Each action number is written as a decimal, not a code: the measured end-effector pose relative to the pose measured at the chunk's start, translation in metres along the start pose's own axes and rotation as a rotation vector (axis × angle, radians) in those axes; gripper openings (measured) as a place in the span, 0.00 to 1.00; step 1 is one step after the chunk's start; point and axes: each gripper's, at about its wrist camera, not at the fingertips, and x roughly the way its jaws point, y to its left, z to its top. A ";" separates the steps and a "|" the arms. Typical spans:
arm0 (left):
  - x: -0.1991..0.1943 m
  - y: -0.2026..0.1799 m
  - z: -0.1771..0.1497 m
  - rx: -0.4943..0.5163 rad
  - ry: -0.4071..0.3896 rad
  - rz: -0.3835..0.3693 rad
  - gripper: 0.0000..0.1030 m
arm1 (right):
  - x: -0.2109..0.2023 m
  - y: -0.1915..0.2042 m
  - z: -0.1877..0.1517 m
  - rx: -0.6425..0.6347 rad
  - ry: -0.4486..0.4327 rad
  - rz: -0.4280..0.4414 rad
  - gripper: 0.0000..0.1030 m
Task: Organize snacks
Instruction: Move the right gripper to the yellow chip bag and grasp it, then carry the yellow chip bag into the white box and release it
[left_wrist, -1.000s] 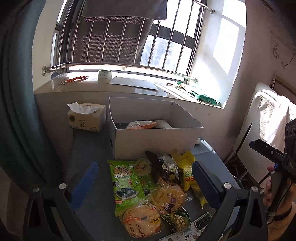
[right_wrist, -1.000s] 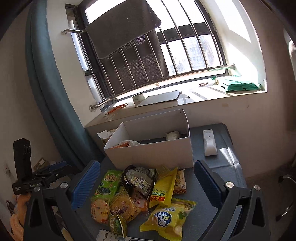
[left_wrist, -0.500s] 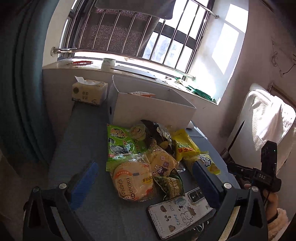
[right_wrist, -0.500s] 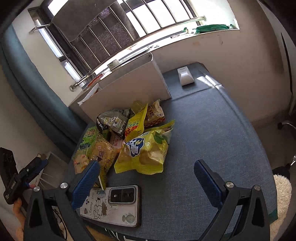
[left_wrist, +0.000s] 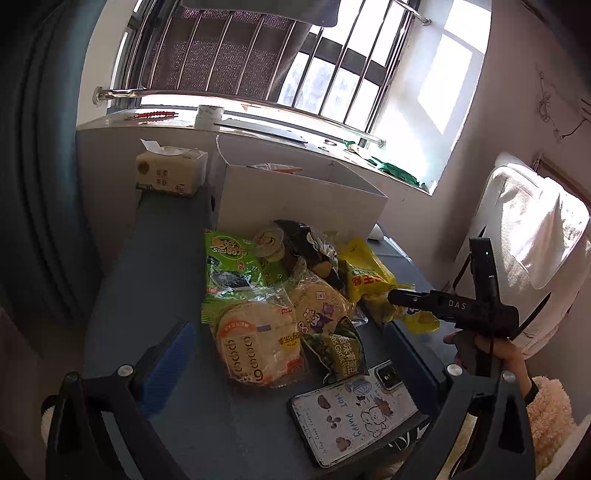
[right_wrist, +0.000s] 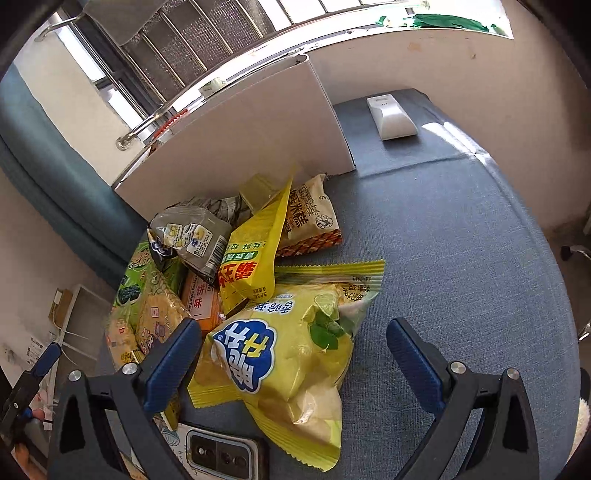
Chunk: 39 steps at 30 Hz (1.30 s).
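Note:
A pile of snack packets lies on the blue-grey table in front of a white cardboard box. My left gripper is open, hovering over a round cracker pack and a green-pea packet. A green seaweed bag lies behind them. My right gripper is open, its jaws either side of a big yellow chip bag; whether they touch it I cannot tell. A yellow packet and a brown rice-cake bag lie beyond. The right gripper also shows in the left wrist view.
A phone in a cartoon case lies at the table's near edge. A tissue pack stands left of the box. A white remote lies right of it. A windowsill and barred window are behind.
Both grippers have dropped and pulled closer to the snack pile. The right gripper has come down around the big yellow chip bag; the left now looks at the pile from lower.

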 end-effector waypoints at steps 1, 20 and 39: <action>0.001 0.001 -0.001 -0.005 0.004 0.002 1.00 | 0.004 0.000 -0.002 -0.006 0.017 0.013 0.91; 0.070 0.024 -0.007 -0.069 0.200 0.126 1.00 | -0.104 -0.021 -0.051 0.057 -0.198 0.153 0.58; 0.072 0.015 -0.010 -0.057 0.164 0.157 0.74 | -0.100 0.002 -0.054 -0.026 -0.183 0.168 0.58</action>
